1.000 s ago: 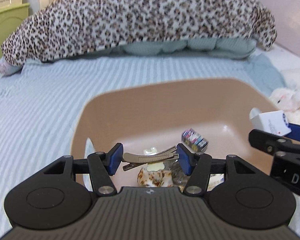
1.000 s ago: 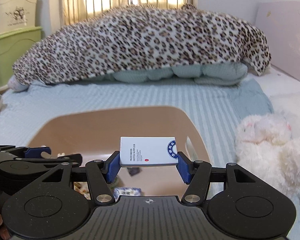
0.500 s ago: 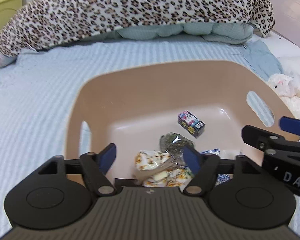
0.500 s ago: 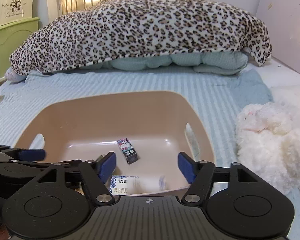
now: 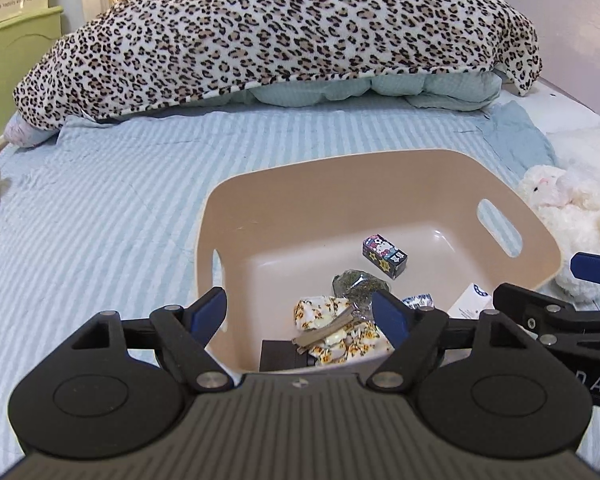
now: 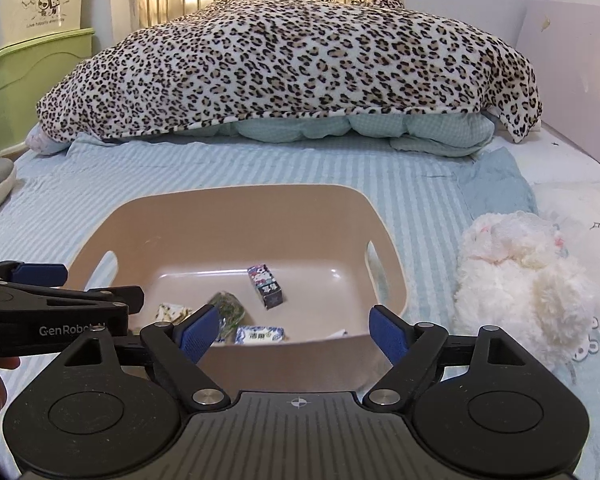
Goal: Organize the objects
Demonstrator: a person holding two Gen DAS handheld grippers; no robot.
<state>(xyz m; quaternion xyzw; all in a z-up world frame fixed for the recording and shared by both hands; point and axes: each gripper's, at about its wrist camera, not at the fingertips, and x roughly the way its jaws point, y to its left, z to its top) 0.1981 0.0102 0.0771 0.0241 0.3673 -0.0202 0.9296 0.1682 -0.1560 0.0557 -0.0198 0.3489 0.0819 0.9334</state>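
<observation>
Basket (image 5: pixel 260 216) of tan plastic sits on the striped blue bedspread (image 5: pixel 100 208) right in front of you, and everything you are sorting lies on its floor. Near the back is a small dark printed box (image 5: pixel 385 256); closer to you a greenish foil packet (image 5: pixel 356 286) touches a yellow-and-white floral pouch (image 5: pixel 320 310), and a tan hair clip (image 5: pixel 326 330) lies across that pouch. A blue-and-white sachet (image 6: pixel 260 335) rests by the near wall, and a white box (image 5: pixel 470 300) leans in the near right corner, partly hidden behind your right tool.

Your left gripper (image 5: pixel 300 314) hangs over the near rim with its jaws opening wide and nothing between the blue pads; the clip lies below them, loose. Your right gripper (image 6: pixel 292 330) is the same: jaws opening, pads gripping nothing, aimed down at the near wall of the basket.

Beside the basket on your right lies a white plush toy (image 6: pixel 520 272), close to the rim but apart from it. A leopard-print blanket (image 6: pixel 292 68) is heaped over pale green bedding (image 6: pixel 360 130) at the far end, with green storage bins (image 6: pixel 24 80) off to the left.
</observation>
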